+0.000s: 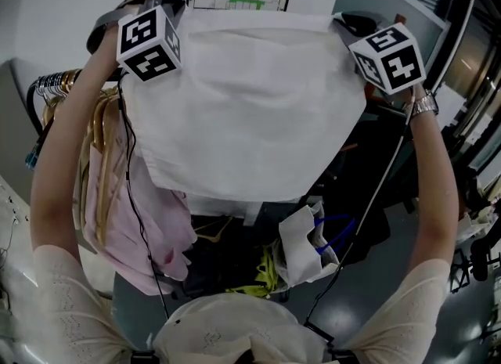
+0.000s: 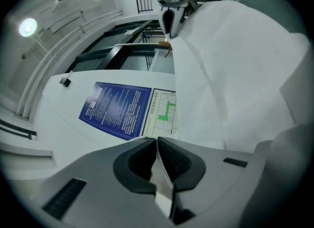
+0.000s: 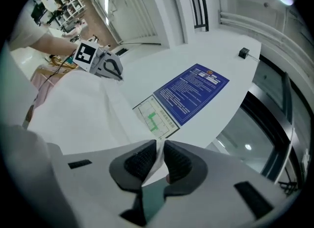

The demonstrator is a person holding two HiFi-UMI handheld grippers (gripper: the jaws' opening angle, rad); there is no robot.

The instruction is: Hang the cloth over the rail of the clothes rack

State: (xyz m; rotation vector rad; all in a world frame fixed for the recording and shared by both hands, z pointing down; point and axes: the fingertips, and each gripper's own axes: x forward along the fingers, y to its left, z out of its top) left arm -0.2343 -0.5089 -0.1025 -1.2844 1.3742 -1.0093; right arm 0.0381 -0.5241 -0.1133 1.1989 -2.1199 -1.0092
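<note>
Head view: arms (image 1: pixel 63 167) raised; left gripper (image 1: pixel 178 9) and right gripper (image 1: pixel 344 22) pinch corners of the cloth (image 1: pixel 250 96).

Cloth (image 1: pixel 243 96) spread between left claw (image 2: pixel 158 146) and right claw (image 3: pixel 159 149); hung clothes (image 1: pixel 117 198) below-left.

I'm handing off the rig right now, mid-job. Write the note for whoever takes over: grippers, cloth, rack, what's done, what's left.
Left gripper: shut on the white cloth, at its top edge.
Right gripper: shut on the same edge, other end.
Cloth: spread between both, held up, lower edge hanging free.
Clothes rack: to the left, holding hangers and pink garments.
Done: cloth gripped and spread.
Left: drape it over the rail, then release.
</note>
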